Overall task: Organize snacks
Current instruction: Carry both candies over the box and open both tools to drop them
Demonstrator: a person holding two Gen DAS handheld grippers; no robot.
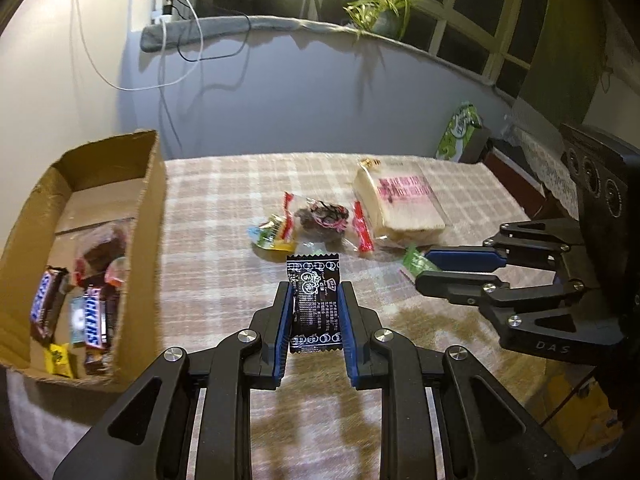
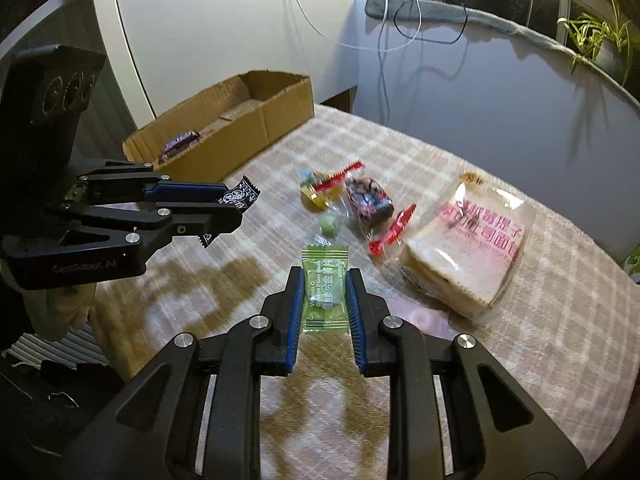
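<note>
My left gripper (image 1: pixel 314 292) is shut on a black candy packet (image 1: pixel 314 304) and holds it above the checked tablecloth (image 1: pixel 224 200). The same packet (image 2: pixel 238 198) shows at the left gripper's tips in the right wrist view. My right gripper (image 2: pixel 324 276) is shut on a green candy packet (image 2: pixel 323 292), lifted off the cloth; in the left wrist view that green packet (image 1: pixel 416 262) pokes out of the right gripper (image 1: pixel 422 268). A cardboard box (image 1: pixel 154 216) at the left holds Snickers bars (image 1: pixel 94 322) and other sweets. Loose snacks (image 1: pixel 320 220) and a bagged sandwich bread (image 1: pixel 404 204) lie mid-table.
A small green sweet (image 2: pixel 330 226) lies alone on the cloth. A green bag (image 1: pixel 460 128) stands at the table's far right. White and black cables (image 1: pixel 176 60) hang down the wall behind. A potted plant (image 1: pixel 380 12) sits on the windowsill.
</note>
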